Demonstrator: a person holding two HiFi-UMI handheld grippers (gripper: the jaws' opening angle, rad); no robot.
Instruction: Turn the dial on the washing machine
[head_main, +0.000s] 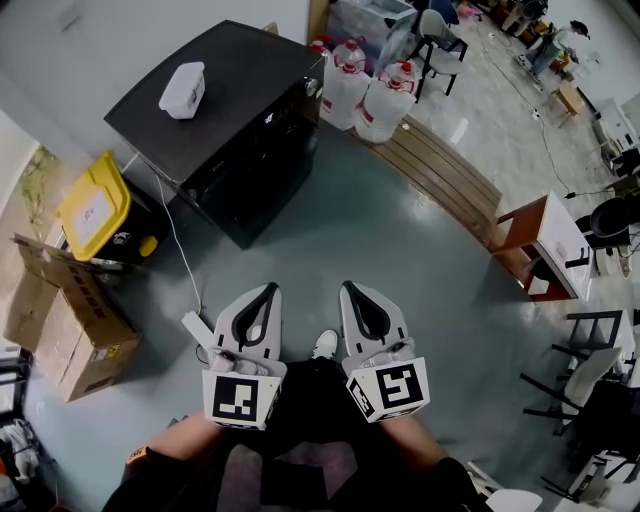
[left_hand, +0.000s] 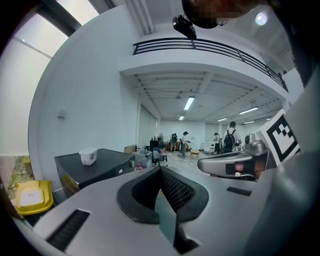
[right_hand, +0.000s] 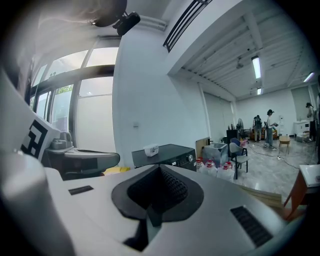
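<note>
The black washing machine (head_main: 225, 120) stands against the wall at the upper left of the head view, a white tub (head_main: 183, 90) on its top. Its small silver dial (head_main: 312, 88) sits at the right end of the front panel, and also shows as the dial (right_hand: 190, 158) in the right gripper view and the dial (left_hand: 132, 163) in the left gripper view. My left gripper (head_main: 268, 290) and right gripper (head_main: 348, 290) are side by side low in the head view, far from the machine. Both point toward it, shut and holding nothing.
A yellow-lidded bin (head_main: 95, 208) and cardboard boxes (head_main: 70, 320) stand left of the machine. Several water jugs (head_main: 365, 90) and a wooden bench (head_main: 445, 175) lie to its right. A red-brown table (head_main: 545, 245) and chairs (head_main: 590, 370) are at the far right. Bare grey floor (head_main: 330, 230) separates me from the machine.
</note>
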